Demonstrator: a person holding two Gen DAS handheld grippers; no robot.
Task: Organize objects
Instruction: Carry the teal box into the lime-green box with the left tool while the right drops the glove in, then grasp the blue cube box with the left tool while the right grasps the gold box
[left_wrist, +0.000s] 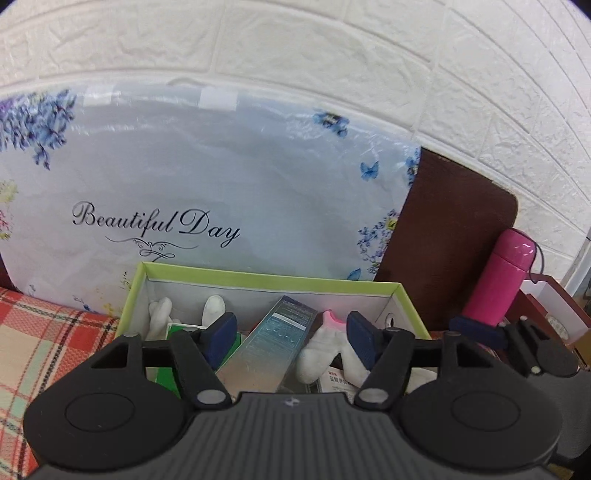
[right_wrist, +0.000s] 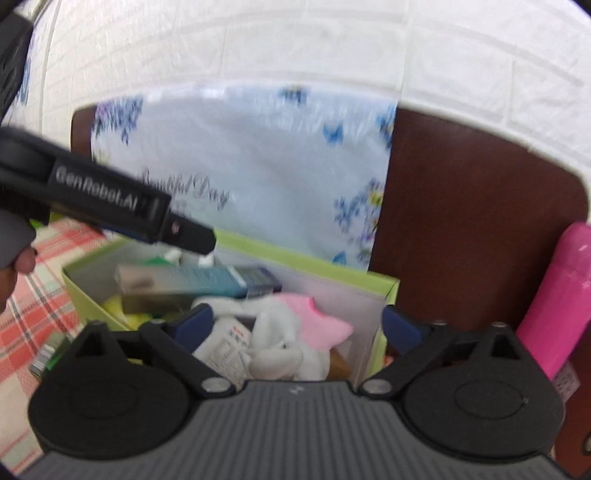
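Both tongs hanging open over the green box, nothing in either

The green-rimmed box (left_wrist: 266, 282) is clearly the catch-all: the long teal carton (left_wrist: 273, 339) leans on the pile inside, next to the white-and-pink plush (right_wrist: 291, 332). The left tongs (left_wrist: 291, 332) gape either side of the carton without touching it, and the right tongs (right_wrist: 299, 328) spread wide above the plush, empty. The pink flask (left_wrist: 498, 277) stands outside to the right, probably next.
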